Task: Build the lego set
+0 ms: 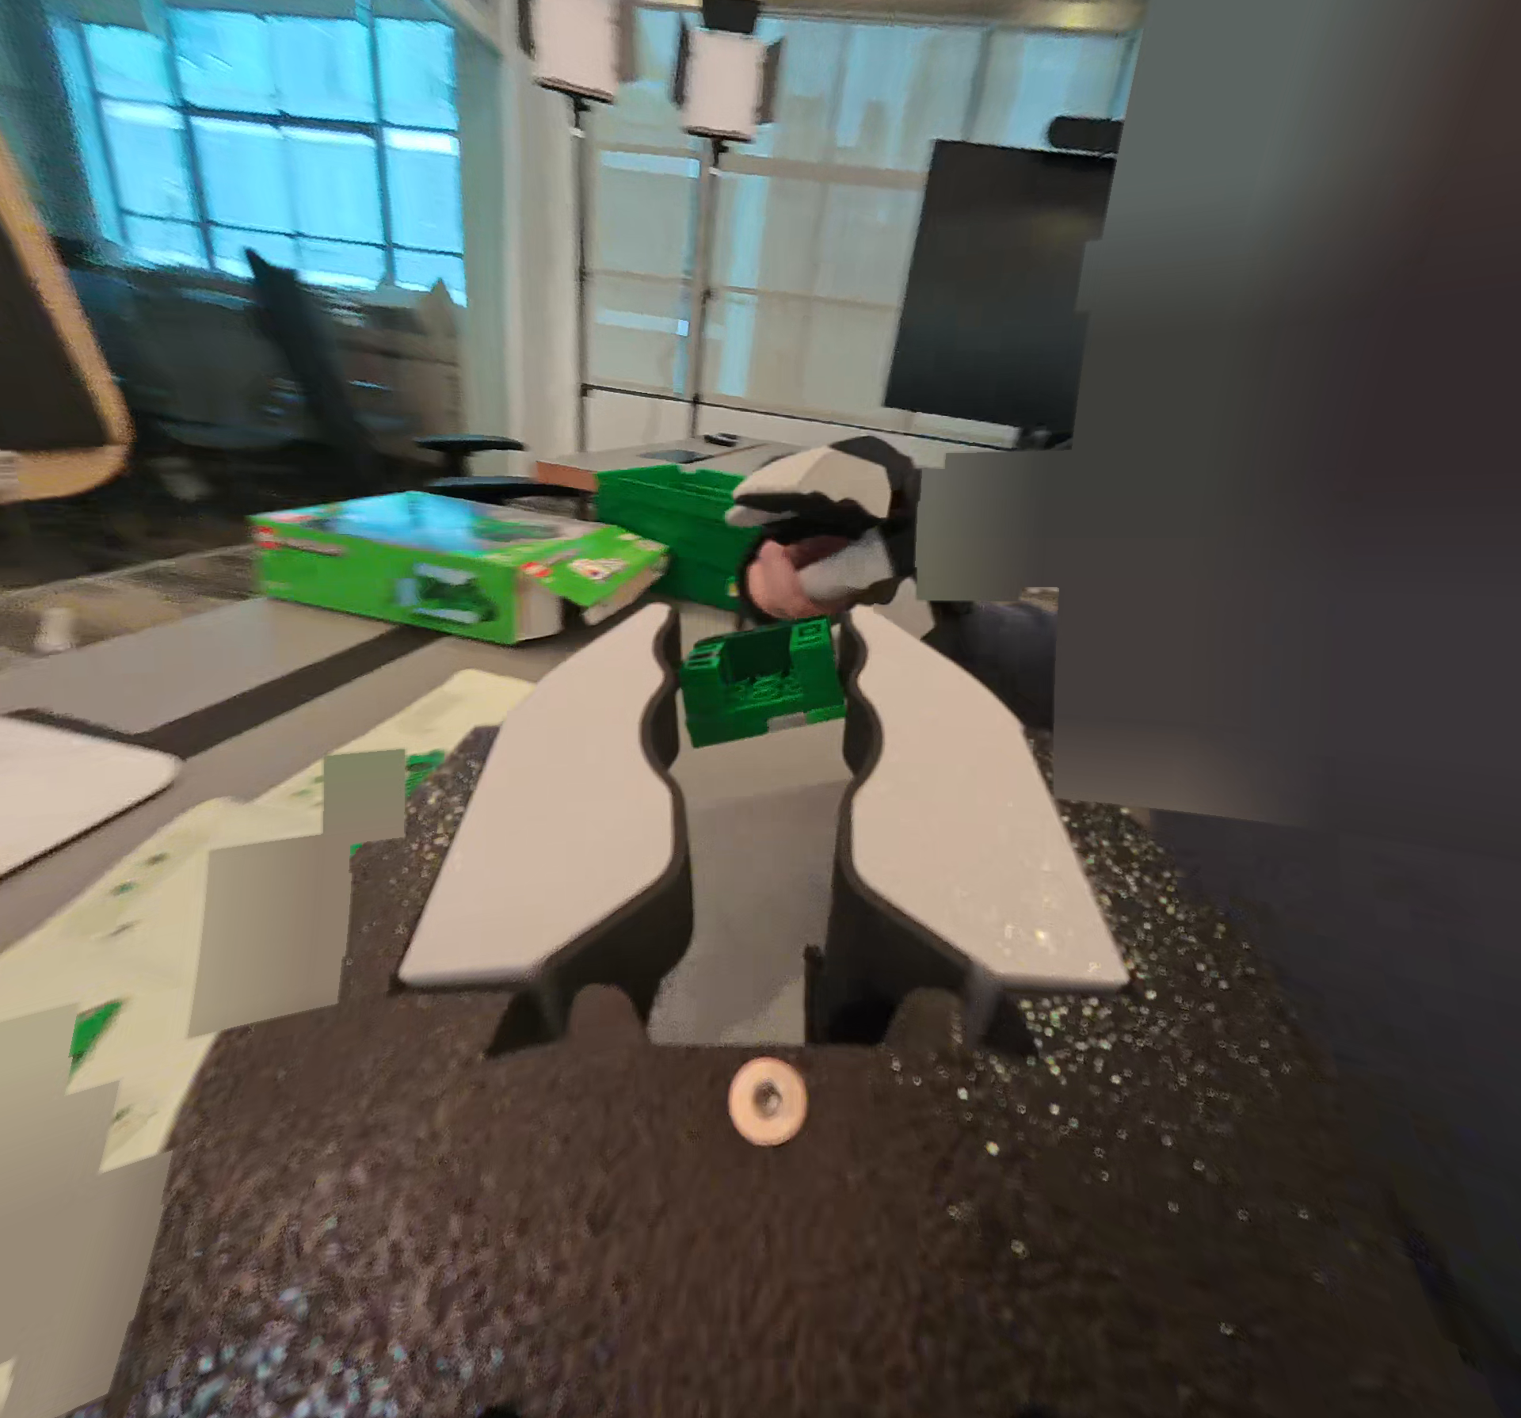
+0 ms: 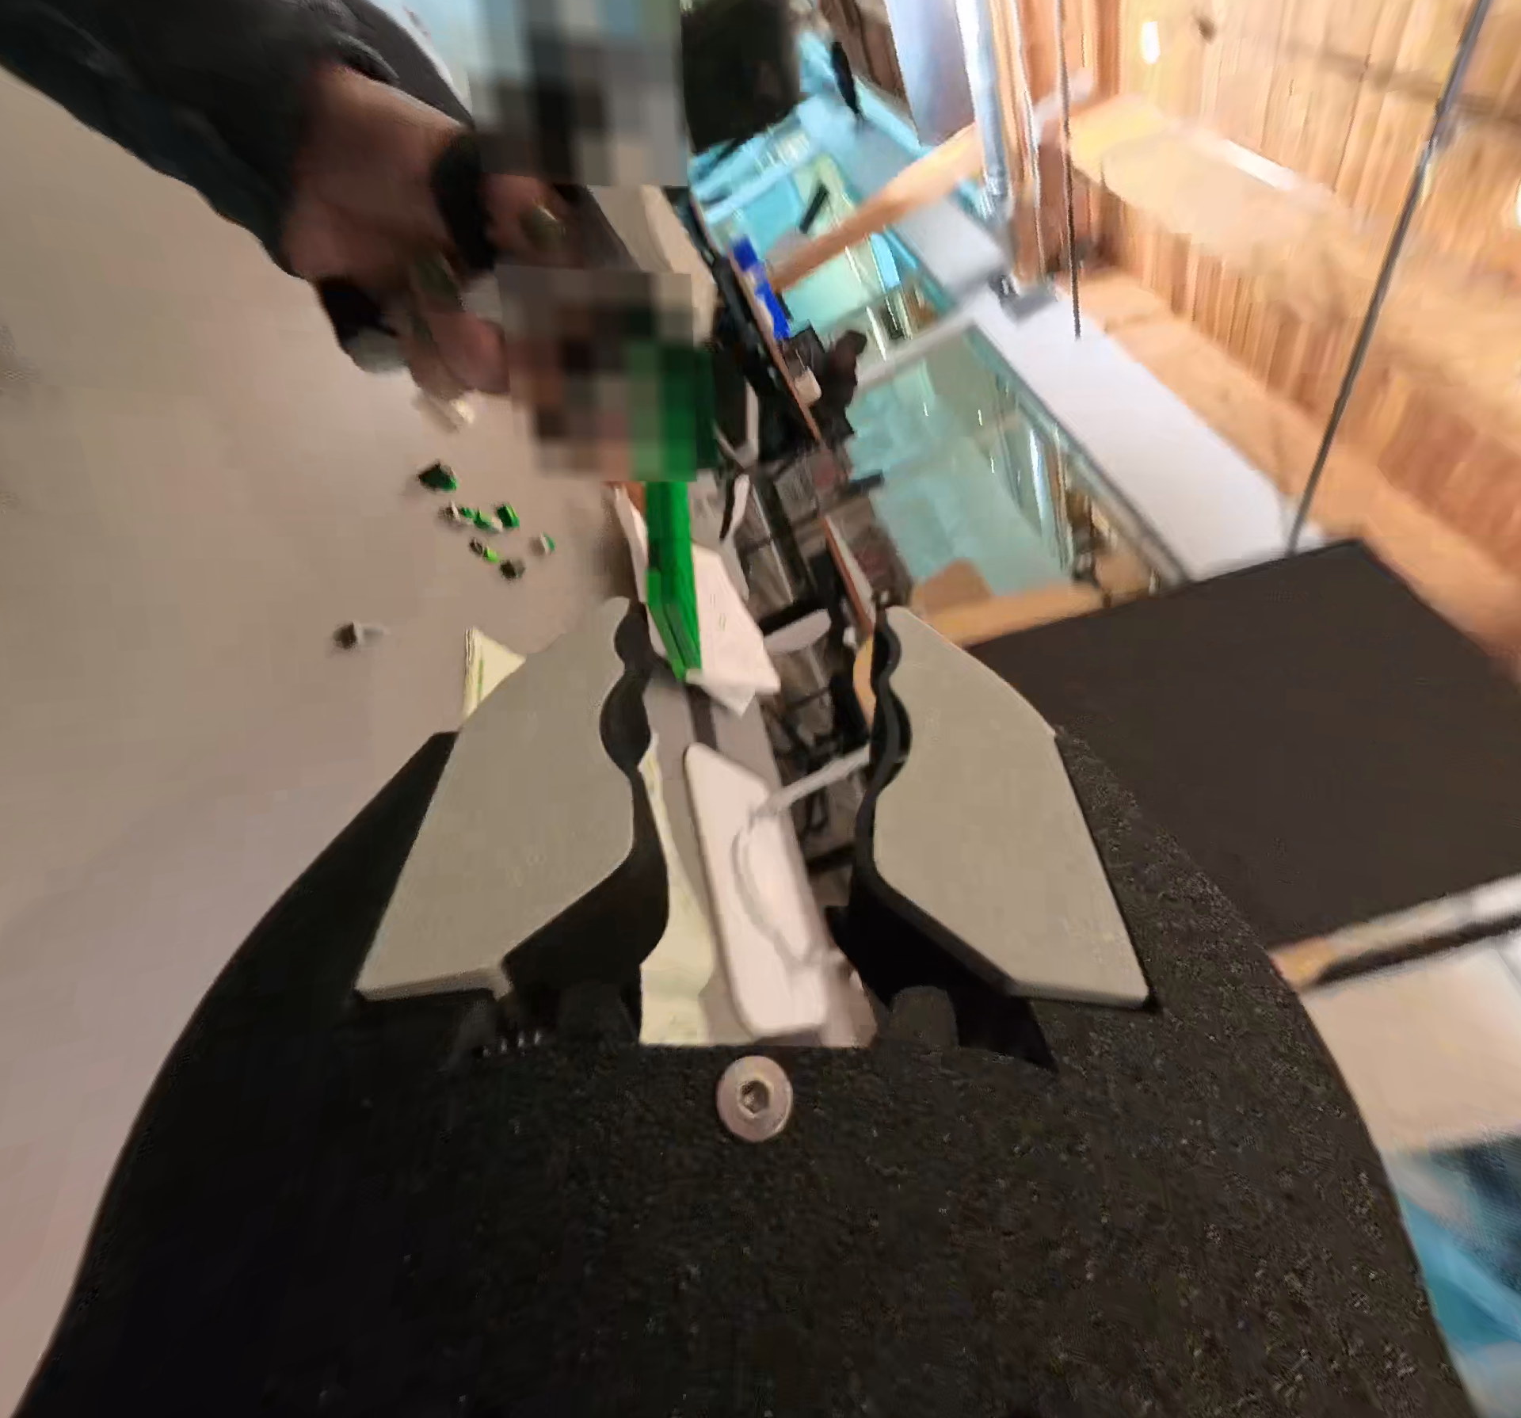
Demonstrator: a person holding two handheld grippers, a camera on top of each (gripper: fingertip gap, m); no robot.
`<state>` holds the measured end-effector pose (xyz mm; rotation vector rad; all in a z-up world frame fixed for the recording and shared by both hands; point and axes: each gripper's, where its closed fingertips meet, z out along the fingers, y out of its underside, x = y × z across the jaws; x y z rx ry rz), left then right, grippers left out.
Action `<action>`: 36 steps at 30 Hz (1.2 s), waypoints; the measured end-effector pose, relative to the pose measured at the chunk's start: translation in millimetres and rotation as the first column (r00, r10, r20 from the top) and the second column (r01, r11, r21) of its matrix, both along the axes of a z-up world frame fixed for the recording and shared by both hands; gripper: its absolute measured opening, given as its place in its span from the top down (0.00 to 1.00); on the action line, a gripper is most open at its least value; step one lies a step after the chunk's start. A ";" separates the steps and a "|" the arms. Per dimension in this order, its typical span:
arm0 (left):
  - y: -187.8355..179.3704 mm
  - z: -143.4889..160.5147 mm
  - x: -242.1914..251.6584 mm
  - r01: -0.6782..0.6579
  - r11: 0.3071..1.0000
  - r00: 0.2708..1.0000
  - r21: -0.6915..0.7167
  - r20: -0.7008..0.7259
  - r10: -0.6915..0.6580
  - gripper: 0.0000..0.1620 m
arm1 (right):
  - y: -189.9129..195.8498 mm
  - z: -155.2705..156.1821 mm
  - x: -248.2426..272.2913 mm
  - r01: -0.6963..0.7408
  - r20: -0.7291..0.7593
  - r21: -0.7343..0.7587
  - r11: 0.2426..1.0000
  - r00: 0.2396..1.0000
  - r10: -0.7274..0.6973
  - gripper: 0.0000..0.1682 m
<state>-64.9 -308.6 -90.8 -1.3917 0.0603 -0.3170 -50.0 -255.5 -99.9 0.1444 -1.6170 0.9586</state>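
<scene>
- Between the left gripper's (image 1: 761, 666) jaws sits a green lego assembly (image 1: 764, 683), pinched at its two sides and lifted above the grey counter (image 1: 272, 646).
- Beyond it, the right gripper (image 1: 823, 527) shows in the left wrist view with a hand (image 1: 778, 576) around it, close behind the assembly.
- Further back lies the green lego box (image 1: 444, 564) with one end flap open; its printing is too blurred to read.
- Left of the jaws, an instruction booklet (image 1: 206, 868) lies flat, partly masked.
- Right gripper's (image 2: 753, 658) own jaws are spread, nothing between them.
- Small loose green lego pieces (image 2: 486, 522) lie scattered on the counter (image 2: 165, 555).
</scene>
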 end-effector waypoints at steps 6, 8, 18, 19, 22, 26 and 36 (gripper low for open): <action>-4.3 -44.4 -34.6 -0.172 0.984 0.985 0.048 0.032 0.170 0.95 | 48.2 -42.3 -13.4 0.134 0.198 -0.339 0.931 0.978 -0.069 0.71; -2.9 -53.1 -38.6 -0.181 0.981 0.982 0.071 0.060 0.177 0.95 | 37.2 -50.3 -14.8 0.128 0.179 -0.300 0.945 0.981 -0.076 0.71; -39.8 -72.0 -64.7 -0.324 0.946 0.945 -0.013 0.052 0.324 0.92 | -18.0 -104.9 -33.8 0.075 0.335 -0.190 0.979 0.942 -0.007 0.71; -50.5 -73.3 -71.4 -0.363 0.932 0.930 -0.011 0.056 0.363 0.91 | -19.3 -107.0 -35.2 0.081 0.335 -0.190 0.978 0.942 -0.013 0.71; -86.0 -76.1 -90.4 -0.494 0.870 0.869 0.019 0.063 0.492 0.87 | -20.4 -109.8 -41.9 0.124 0.317 -0.199 0.972 0.947 -0.056 0.74; -129.1 -67.5 -103.2 -0.661 0.732 0.749 0.167 0.088 0.656 0.82 | -25.6 -107.8 -62.6 0.177 0.252 -0.222 0.959 0.960 -0.119 0.78; -126.6 -71.2 -106.0 -0.709 0.692 0.700 0.139 0.013 0.714 0.83 | -46.9 -106.3 -77.7 0.096 0.343 -0.331 0.939 0.939 0.025 0.87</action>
